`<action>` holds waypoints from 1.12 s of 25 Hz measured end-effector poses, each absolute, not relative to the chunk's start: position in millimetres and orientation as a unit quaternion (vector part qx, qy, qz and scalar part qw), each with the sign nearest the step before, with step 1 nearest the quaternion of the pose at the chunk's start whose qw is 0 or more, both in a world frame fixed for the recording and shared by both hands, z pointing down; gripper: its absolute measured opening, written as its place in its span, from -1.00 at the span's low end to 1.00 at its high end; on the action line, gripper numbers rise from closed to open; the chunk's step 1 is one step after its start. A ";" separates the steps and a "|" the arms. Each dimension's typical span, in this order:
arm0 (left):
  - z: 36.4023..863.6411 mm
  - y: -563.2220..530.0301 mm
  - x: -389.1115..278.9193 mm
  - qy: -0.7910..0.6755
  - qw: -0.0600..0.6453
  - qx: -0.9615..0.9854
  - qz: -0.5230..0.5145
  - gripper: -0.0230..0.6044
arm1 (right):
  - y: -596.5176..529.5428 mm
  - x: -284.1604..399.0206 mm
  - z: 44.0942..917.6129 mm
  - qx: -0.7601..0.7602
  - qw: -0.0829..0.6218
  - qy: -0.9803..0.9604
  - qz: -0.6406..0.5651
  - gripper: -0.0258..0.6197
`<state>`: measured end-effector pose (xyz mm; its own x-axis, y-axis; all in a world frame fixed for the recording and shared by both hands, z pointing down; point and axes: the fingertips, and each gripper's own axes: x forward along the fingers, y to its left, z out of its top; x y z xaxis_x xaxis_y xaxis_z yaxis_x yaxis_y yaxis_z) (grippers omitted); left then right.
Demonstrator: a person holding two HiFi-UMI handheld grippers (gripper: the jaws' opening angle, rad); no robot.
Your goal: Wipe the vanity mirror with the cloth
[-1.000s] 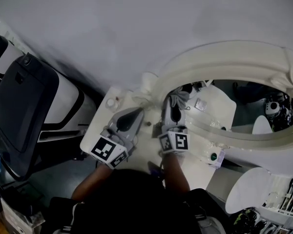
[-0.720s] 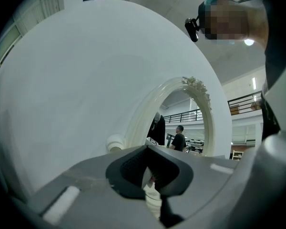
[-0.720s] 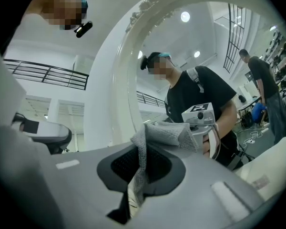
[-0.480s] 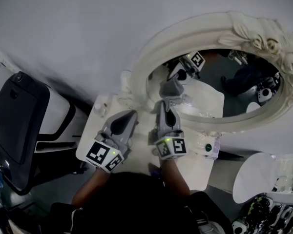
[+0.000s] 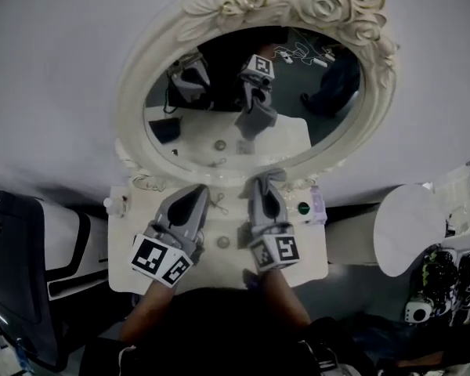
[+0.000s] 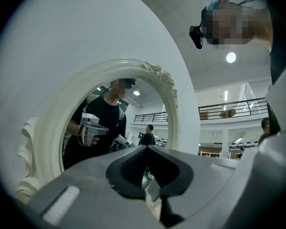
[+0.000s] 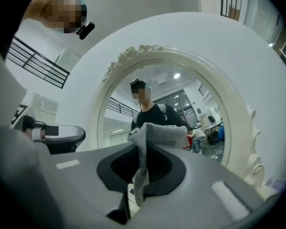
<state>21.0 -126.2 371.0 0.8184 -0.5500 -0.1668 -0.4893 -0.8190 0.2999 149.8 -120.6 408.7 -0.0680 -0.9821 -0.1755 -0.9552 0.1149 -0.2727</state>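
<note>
Left gripper (image 5: 194, 196) (image 6: 160, 206): your jaws meet at the tips with nothing between them. It hovers over the white vanity table (image 5: 305, 266), just left of your other tool.
Right gripper (image 5: 266, 185) (image 7: 128, 209): your jaws are pinched together on the grey knitted cloth (image 7: 164, 133).
Cloth: one fold stands up above the jaw tips and a strip hangs down between them.
Oval vanity mirror (image 5: 219, 92): stands upright straight ahead of both tools, just beyond their tips. You cannot tell whether the cloth touches the glass.
Cream carved frame (image 5: 321, 2): rings the glass, with roses at the top, far from your jaws.
Reflection: the glass shows both tools and the cloth.
</note>
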 end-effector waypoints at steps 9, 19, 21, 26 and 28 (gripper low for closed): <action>364.3 -115.9 51.4 -0.210 0.116 0.962 -0.130 -0.93 | -92.0 195.7 407.2 -0.717 0.168 0.676 -0.012 -0.87; 354.0 -145.6 50.0 -0.217 0.116 0.962 -0.121 -0.93 | -134.5 216.1 385.2 -0.726 0.180 0.664 -0.016 -0.87; 356.4 -152.7 55.7 -0.222 0.116 0.961 -0.120 -0.93 | -143.4 222.2 386.3 -0.722 0.181 0.667 -0.017 -0.87; 362.2 -170.0 66.6 -0.234 0.119 0.957 -0.121 -0.93 | -161.9 235.6 390.6 -0.718 0.183 0.671 -0.023 -0.87; 365.4 -175.2 69.1 -0.240 0.123 0.955 -0.120 -0.93 | -166.4 239.4 391.7 -0.716 0.183 0.673 -0.028 -0.87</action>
<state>69.1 -175.2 365.4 0.8556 -0.4890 -0.1697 -0.4298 -0.8539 0.2935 239.4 -166.4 391.7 0.0925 -0.9739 -0.2072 -0.9536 -0.0268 -0.2999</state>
